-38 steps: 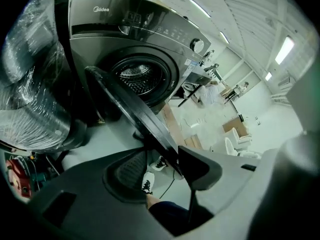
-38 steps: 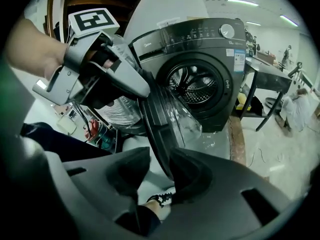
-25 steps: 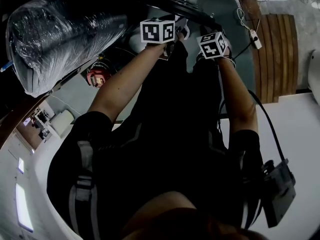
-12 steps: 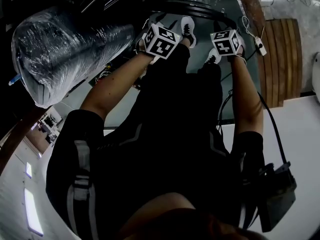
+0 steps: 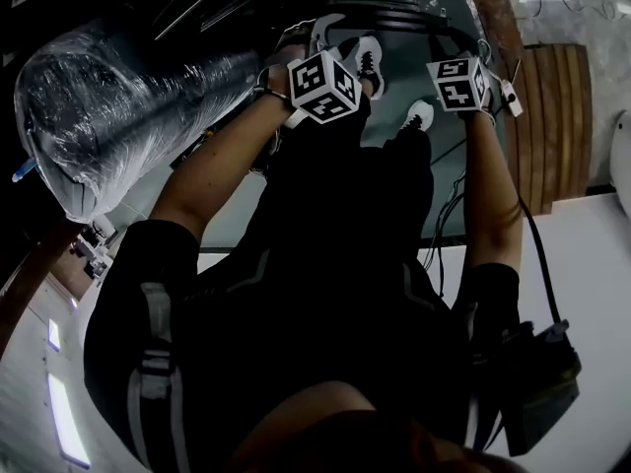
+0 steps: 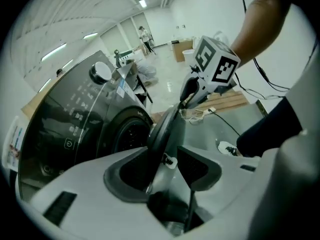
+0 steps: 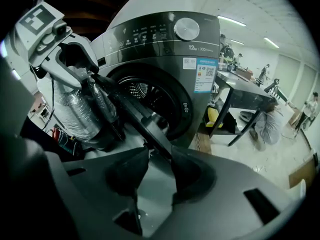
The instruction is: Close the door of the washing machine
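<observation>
We have the washing machine [image 7: 165, 49] standing open, with its door [image 7: 131, 113] swung out toward us, edge-on to both tools. The right tool [image 7: 159, 150] is released: its jaws have just been opening and stand wide, with the door's rim passing between them and neither pad pressing on it that we can see. From this tool the rim runs up and to the left, away from the tips. The drum opening [image 7: 150, 96] lies ahead and to the right, just past the door. The left tool [image 6: 162, 153] also straddles the rim. The dark edge lies close against its left pad while a clear gap shows at its right pad, so we read it as loose, not clamped. From the left tool the machine's front lies to the left of the door, and the right tool sits farther up along the same rim. We judge the closing is not yet done: the door must swing toward the opening, so the push has to come from the outer side of the rim. Both tools are at the rim; which is nearer the hinge we cannot tell
</observation>
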`<control>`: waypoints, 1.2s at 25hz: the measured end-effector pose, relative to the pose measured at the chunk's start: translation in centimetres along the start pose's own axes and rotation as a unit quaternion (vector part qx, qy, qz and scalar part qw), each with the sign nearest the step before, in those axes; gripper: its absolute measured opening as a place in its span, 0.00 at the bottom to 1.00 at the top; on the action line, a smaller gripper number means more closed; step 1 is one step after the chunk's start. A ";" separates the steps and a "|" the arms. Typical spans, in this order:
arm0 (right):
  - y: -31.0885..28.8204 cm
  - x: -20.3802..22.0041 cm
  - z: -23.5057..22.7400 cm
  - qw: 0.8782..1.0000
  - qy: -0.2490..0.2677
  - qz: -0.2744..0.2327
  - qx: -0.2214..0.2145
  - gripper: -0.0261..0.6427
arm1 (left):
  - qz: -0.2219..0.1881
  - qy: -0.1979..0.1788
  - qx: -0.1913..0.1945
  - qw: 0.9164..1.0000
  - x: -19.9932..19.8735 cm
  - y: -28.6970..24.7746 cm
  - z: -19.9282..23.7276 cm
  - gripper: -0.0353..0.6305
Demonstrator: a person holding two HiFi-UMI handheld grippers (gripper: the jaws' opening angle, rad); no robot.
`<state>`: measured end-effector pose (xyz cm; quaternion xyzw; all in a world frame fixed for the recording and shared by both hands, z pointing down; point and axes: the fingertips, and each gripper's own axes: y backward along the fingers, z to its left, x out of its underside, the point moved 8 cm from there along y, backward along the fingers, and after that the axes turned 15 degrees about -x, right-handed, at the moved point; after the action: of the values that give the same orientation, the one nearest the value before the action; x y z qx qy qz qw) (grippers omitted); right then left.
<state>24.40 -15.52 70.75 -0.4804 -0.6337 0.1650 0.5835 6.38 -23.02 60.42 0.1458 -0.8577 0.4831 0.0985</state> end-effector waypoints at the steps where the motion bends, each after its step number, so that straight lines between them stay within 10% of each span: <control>1: -0.1 -0.4 -0.4 1.000 -0.003 -0.008 0.006 0.26 | -0.004 0.008 0.005 1.000 -0.2 -0.4 0.2 0.33; 14: -4.3 -2.1 -4.8 0.976 -0.181 -0.112 0.036 0.15 | -0.015 0.022 -0.061 0.998 -0.8 -3.6 3.9 0.24; 30: -10.8 -4.9 -9.6 0.948 -0.268 -0.169 0.014 0.05 | -0.036 0.076 -0.119 0.989 -0.8 -4.5 6.3 0.24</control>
<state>27.76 -28.08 78.75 -0.2961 -0.8361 0.1956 0.4183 8.48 -30.53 60.51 0.1264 -0.8935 0.3830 0.1974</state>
